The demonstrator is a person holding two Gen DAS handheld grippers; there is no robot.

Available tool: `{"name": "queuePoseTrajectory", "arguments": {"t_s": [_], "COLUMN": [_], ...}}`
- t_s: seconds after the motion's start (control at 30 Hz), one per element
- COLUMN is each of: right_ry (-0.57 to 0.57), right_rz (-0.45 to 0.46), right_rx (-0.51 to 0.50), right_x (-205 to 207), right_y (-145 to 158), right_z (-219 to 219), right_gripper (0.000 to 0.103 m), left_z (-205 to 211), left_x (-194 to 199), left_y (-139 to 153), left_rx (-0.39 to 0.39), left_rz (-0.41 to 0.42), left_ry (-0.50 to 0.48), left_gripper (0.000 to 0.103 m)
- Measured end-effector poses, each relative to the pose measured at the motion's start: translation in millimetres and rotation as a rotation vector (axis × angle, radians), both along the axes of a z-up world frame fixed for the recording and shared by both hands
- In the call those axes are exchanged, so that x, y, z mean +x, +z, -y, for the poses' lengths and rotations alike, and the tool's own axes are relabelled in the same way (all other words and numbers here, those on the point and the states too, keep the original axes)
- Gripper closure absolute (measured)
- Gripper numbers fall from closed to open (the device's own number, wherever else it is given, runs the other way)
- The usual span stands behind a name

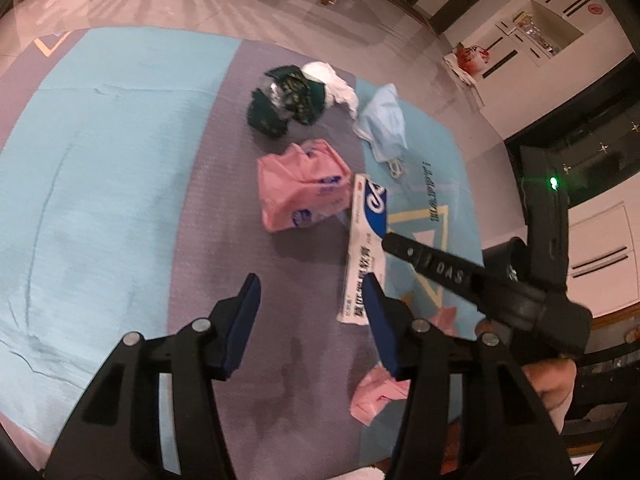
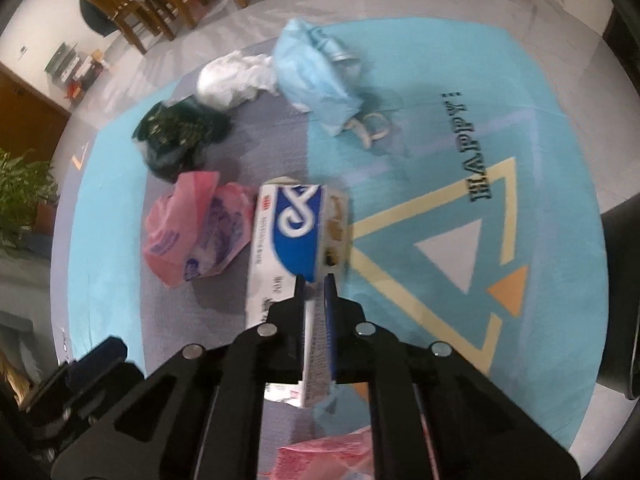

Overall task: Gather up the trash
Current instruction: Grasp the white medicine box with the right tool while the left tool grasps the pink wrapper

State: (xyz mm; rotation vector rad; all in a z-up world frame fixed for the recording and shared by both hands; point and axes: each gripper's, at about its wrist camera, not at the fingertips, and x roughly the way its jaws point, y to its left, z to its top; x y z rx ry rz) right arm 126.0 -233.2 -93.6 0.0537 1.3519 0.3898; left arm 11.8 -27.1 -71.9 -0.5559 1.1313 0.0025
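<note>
Looking along the left gripper (image 1: pixel 310 320): jaws spread wide, nothing between the blue pads, hovering over the grey band of the play mat (image 1: pixel 120 160). Long white-and-blue carton (image 1: pixel 366 248) just ahead and to the right, long axis running away from the camera, near end almost beside the right-hand pad; right gripper (image 1: pixel 400 246) reaching in from the right and lying across the carton's middle. Pink tissue pack (image 1: pixel 302 188) touching the carton's far left edge; dark green wrapper (image 1: pixel 286 104), white crumpled paper (image 1: pixel 334 84) and light blue face mask (image 1: pixel 382 124) farther off, all well apart from the open jaws. Small pink scrap (image 1: pixel 378 394) close under the right finger. Carton print: large blue looped logo plus a row of Chinese characters, too blurred to read. On the black arm, raised letters "DAS", upside down. Mat lettering visible but unreadable from this side.

Switching to the right wrist view: right gripper (image 2: pixel 316 280) nearly closed, pinching the carton (image 2: pixel 292 236) by its near edge, box stretching straight forward from the fingertips. Judged clear of the mat or close to it, though hard to confirm. Pink tissue pack (image 2: pixel 192 236) just left, green wrapper (image 2: pixel 178 136), white paper (image 2: pixel 234 80) and blue mask (image 2: pixel 316 76) beyond. Mat (image 2: pixel 440 140) lettering readable as "HAPPY!". Carton logo a white loop on blue, red round mark at its corner, characters smeared by blur. Another pink piece (image 2: pixel 324 456) at the bottom edge
</note>
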Motion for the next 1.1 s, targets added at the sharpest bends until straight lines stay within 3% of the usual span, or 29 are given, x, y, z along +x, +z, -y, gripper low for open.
{"name": "queuePoseTrajectory", "arguments": {"t_s": [0.1, 0.17, 0.23, 0.3, 0.37, 0.5, 0.57, 0.67, 0.73, 0.83, 1.1], "right_ry": [-0.022, -0.023, -0.008, 0.016, 0.049, 0.077, 0.069, 0.073, 0.050, -0.027, -0.198], "right_rz": [-0.039, -0.064, -0.061, -0.039, -0.039, -0.052, -0.035, 0.008, 0.002, -0.039, -0.006], "right_rx": [0.014, 0.024, 0.042, 0.049, 0.036, -0.009, -0.031, -0.094, -0.105, -0.039, 0.059], "right_x": [4.4, 5.2, 1.9, -3.1, -6.5, -10.5, -12.1, -12.1, -7.8, 5.1, 23.6], "right_y": [1.1, 2.8, 6.9, 10.1, 7.3, -8.8, -13.6, -13.6, -14.1, -12.4, 15.8], "right_z": [12.2, 17.2, 17.9, 11.4, 0.1, -19.5, -22.6, -23.3, -17.3, 7.4, 69.9], "right_gripper": [0.093, 0.087, 0.057, 0.045, 0.044, 0.044, 0.046, 0.081, 0.082, 0.082, 0.082], "left_z": [3.2, 1.8, -2.2, -5.5, -7.5, -3.1, 0.4, 4.2, 9.8, 23.9, 75.7], "left_x": [-1.1, -2.6, -3.9, -4.2, -4.8, -4.9, -4.1, -3.7, -3.1, -1.8, 0.9], "left_y": [-2.0, -0.8, 0.4, 0.0, -1.3, -1.2, -1.1, -2.8, -4.7, -7.3, -21.3], "left_rx": [-0.019, -0.016, -0.012, -0.013, -0.022, -0.024, 0.013, 0.013, 0.014, 0.021, -0.012], "left_rz": [-0.012, -0.009, -0.003, -0.005, -0.014, -0.012, -0.010, -0.014, -0.019, -0.020, -0.039], "left_ry": [-0.012, -0.005, 0.005, 0.013, 0.023, -0.011, -0.031, -0.045, -0.064, -0.112, -0.263], "left_gripper": [0.049, 0.049, 0.049, 0.049, 0.049, 0.045, 0.042, 0.041, 0.039, 0.037, 0.026]}}
